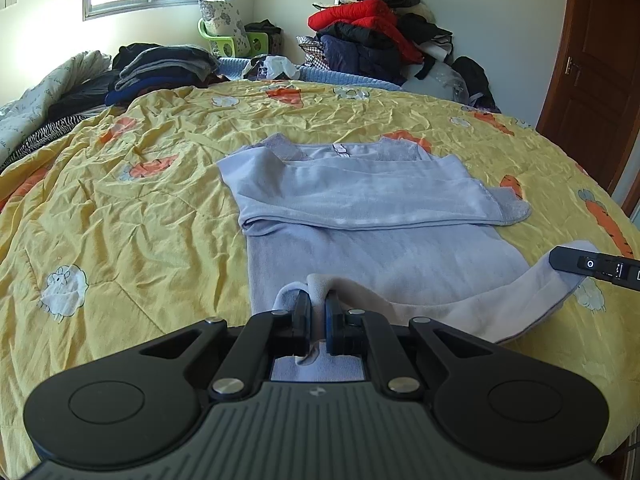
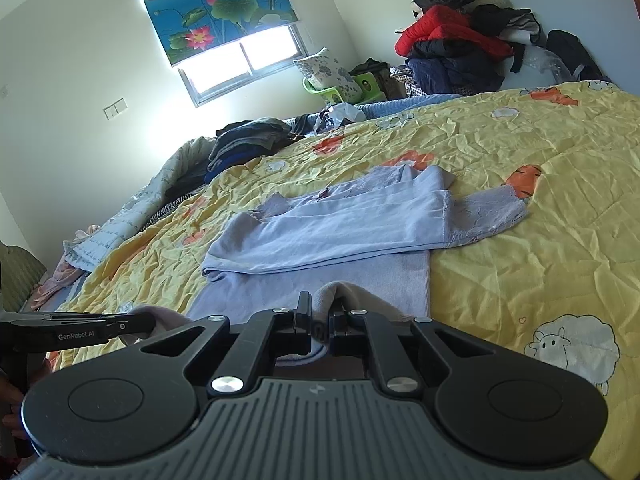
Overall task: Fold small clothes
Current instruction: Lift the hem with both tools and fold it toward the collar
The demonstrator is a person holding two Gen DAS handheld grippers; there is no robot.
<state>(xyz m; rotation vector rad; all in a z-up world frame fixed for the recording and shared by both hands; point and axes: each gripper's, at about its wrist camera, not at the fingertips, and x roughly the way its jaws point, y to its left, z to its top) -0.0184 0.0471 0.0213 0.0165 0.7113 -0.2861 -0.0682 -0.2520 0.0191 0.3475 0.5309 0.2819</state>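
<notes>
A small lavender long-sleeved top (image 1: 360,200) (image 2: 328,236) lies flat on the yellow quilt (image 1: 120,208), both sleeves folded across its chest. My left gripper (image 1: 318,304) is shut on the left corner of its bottom hem, which is lifted and turned up to show the pale inner side. My right gripper (image 2: 320,312) is shut on the hem's right corner in the same way. The raised hem (image 1: 460,308) sags in a curve between the two grippers. In the left wrist view the right gripper's finger (image 1: 592,266) enters from the right edge.
A stack of folded dark clothes (image 1: 160,68) sits at the quilt's far left. A heap of jackets (image 1: 376,32) with a red one on top is piled at the back right. A wooden door (image 1: 592,60) stands on the right. A hand (image 2: 12,408) shows at lower left.
</notes>
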